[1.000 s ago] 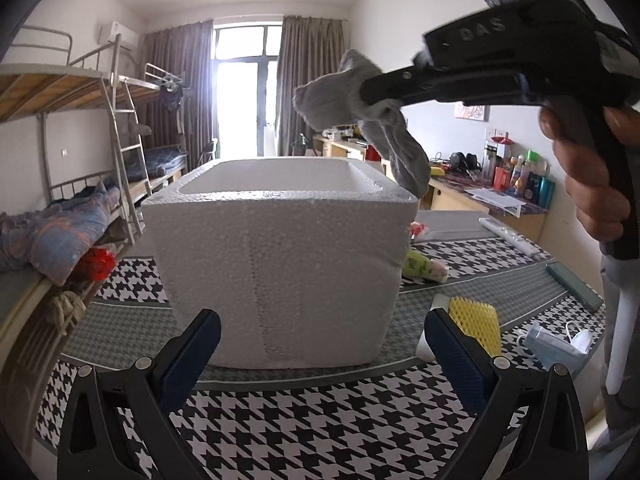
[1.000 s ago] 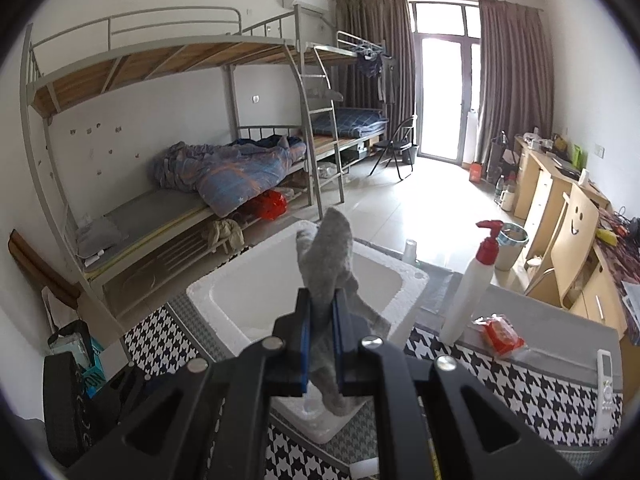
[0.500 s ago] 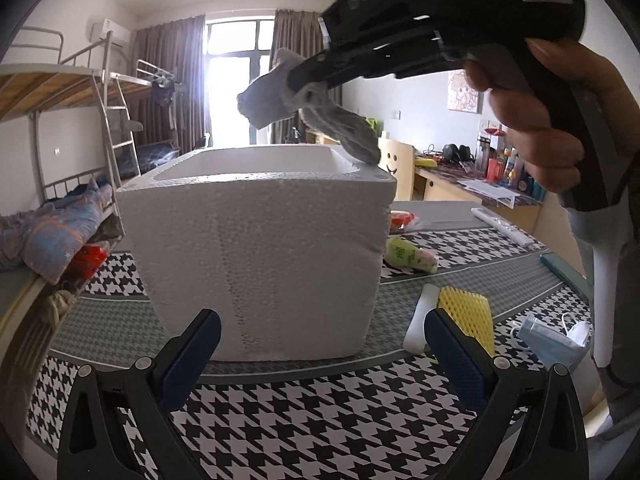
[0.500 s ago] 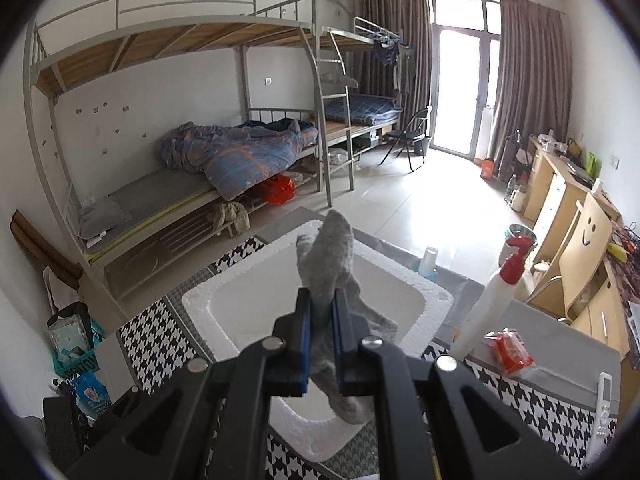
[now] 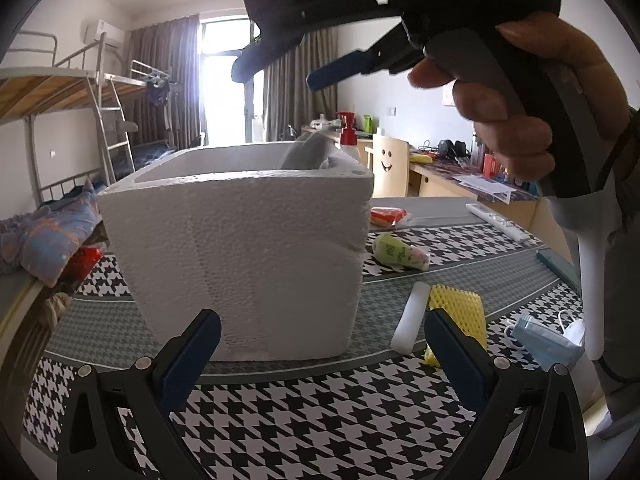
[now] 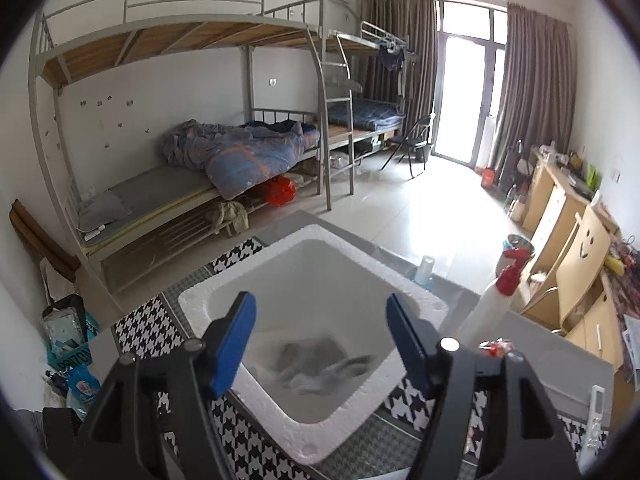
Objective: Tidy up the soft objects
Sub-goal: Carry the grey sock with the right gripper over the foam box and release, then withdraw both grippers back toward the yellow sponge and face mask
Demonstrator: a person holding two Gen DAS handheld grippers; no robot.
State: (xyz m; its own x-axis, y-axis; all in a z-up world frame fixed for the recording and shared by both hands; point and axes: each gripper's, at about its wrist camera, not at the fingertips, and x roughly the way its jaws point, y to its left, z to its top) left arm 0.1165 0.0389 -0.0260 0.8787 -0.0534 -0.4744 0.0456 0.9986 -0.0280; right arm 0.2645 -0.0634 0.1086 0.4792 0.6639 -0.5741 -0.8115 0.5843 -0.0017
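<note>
A white foam box (image 5: 248, 256) stands on the houndstooth table; from above its rim (image 6: 416, 300) shows in the right wrist view. A grey sock (image 6: 320, 364) lies blurred inside the box, and its top shows over the rim in the left wrist view (image 5: 308, 152). My right gripper (image 6: 322, 340) is open and empty above the box; it also shows high in the left wrist view (image 5: 288, 68). My left gripper (image 5: 320, 344) is open and empty, low in front of the box.
Right of the box lie a yellow mesh sleeve (image 5: 460, 316), a white foam stick (image 5: 410, 316), a blue face mask (image 5: 548, 340), a green-pink pouch (image 5: 396, 252) and a red packet (image 5: 388, 216). A red-capped spray bottle (image 6: 492, 304) stands behind the box.
My right gripper moved over the box and opened. The grey sock dropped from it into the box. My left gripper stayed open in front of the box.
</note>
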